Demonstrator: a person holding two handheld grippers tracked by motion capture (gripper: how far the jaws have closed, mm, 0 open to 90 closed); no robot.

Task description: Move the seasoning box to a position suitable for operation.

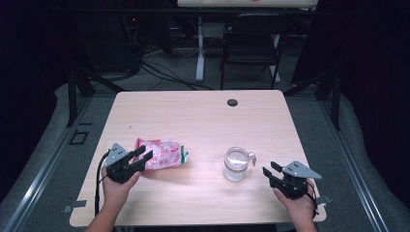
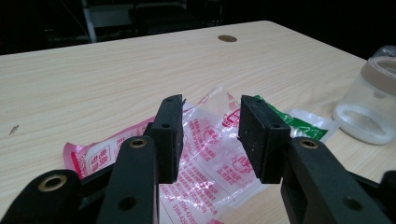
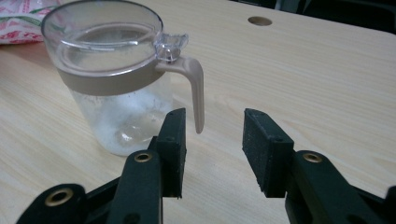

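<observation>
While held low at the lower left of the high view, left gripper with jaws parted, poised just above the near end of a crinkled red-and-white plastic packet; nothing pinched. Seen along that gripper's own jaws, same packet lying flat on the wooden table beneath and between the two black pads, a green-printed end reaching toward the right of the frame, pads clear of the film as far as can be told. At the lower right of the high view, right gripper likewise spread open and empty, pointed toward a clear lidded jar just beside it, not touching. From the right gripper view, jar upright in the upper left, tan band around the rim, tan handle hanging down just beyond the left pad, whitish residue at the bottom. Farther up the tabletop, round cable hole near the far edge. Beyond the table, dark folding chair on the floor.
</observation>
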